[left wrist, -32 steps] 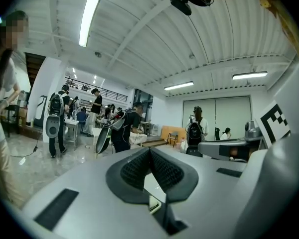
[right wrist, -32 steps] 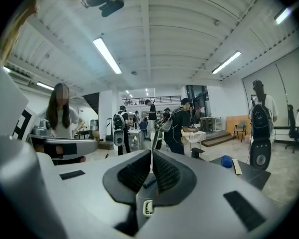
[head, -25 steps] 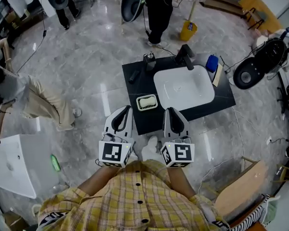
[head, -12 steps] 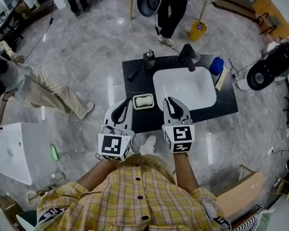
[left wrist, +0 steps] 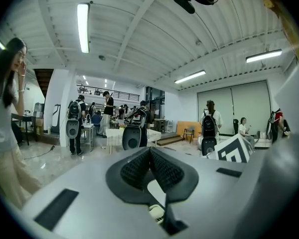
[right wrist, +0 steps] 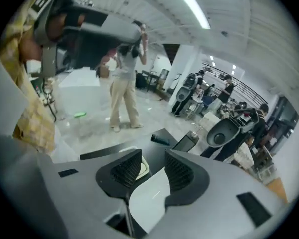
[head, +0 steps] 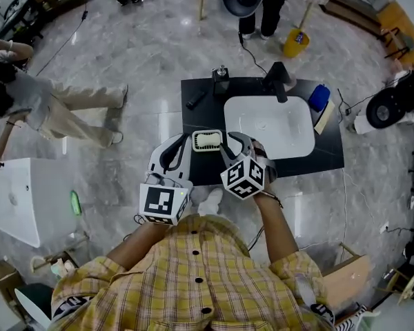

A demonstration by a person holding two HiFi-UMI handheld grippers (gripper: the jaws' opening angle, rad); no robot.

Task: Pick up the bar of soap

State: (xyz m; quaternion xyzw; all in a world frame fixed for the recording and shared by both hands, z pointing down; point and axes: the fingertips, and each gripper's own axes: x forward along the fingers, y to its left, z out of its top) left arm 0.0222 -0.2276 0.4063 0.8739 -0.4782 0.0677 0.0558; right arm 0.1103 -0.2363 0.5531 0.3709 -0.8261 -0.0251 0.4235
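The pale bar of soap (head: 208,140) lies in a white dish on the front left of the black counter (head: 199,119), beside the white sink (head: 269,125). My right gripper (head: 230,143) is tilted and rolled, its tips just right of the dish. Its jaws have just been opening and stand open with nothing between them. In the right gripper view (right wrist: 153,168) the soap (right wrist: 143,167) shows past the left pad. My left gripper (head: 181,143) hangs just left of the dish. Its pads (left wrist: 139,166) are pressed together and hold nothing.
On the counter stand a soap dispenser (head: 221,81), a black faucet (head: 277,81), a dark stick-like object (head: 195,100) and a blue item (head: 319,96). A person (head: 48,109) stands at left. A white basin (head: 10,198) sits on the floor, a yellow bucket (head: 297,43) beyond.
My right gripper has dropped and rolled toward the soap dish, and its jaws have opened. The left gripper has shifted a little toward the counter and stays shut.
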